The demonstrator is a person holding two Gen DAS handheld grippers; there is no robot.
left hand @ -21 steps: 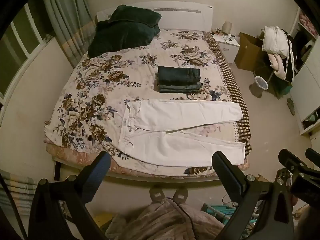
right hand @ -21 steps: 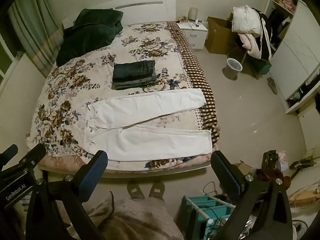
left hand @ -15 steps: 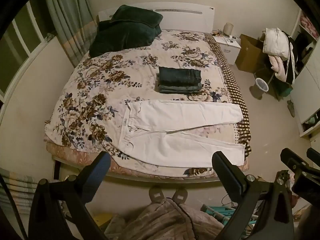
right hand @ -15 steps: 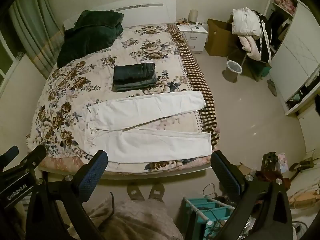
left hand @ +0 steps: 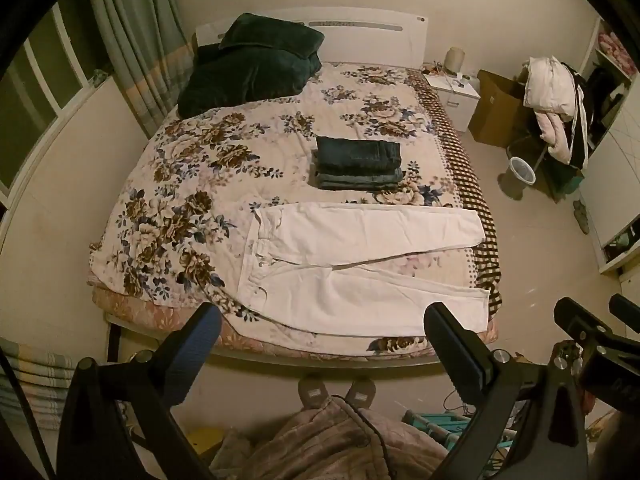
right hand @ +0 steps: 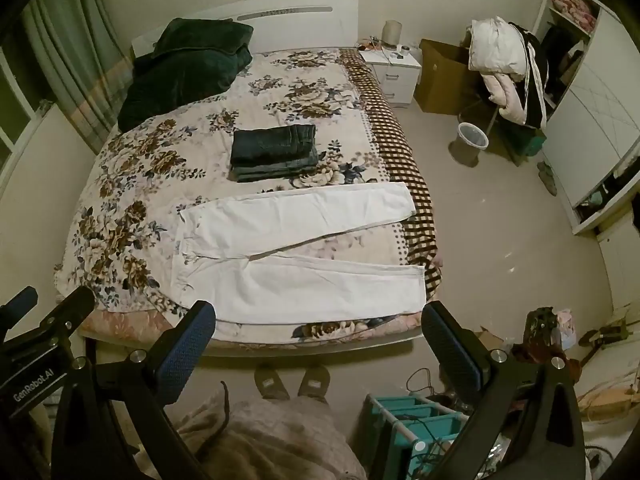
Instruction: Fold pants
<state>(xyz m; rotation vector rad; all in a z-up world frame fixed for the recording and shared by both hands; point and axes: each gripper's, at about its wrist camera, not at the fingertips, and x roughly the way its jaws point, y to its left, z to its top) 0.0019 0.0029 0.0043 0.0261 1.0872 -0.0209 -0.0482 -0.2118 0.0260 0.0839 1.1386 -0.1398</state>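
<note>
Both tools gape wide and empty: left hand-held gripper point(left hand: 320, 344) and right hand-held gripper point(right hand: 318, 340) at the frame bottom. White pants point(left hand: 360, 264) lie flat (legs splayed) on the bed point(left hand: 192, 184), centre frame.

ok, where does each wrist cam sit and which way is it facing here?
Left wrist: on the left gripper, jaws open, held above the bed's foot, tilted down at the white pants; the person's slippers and the right gripper's edge show.
Right wrist: on the right gripper, jaws open, same downward aim; slippers and the left gripper's edge show.
Shared: bed, pants, folded dark jeans, nightstand.
</note>
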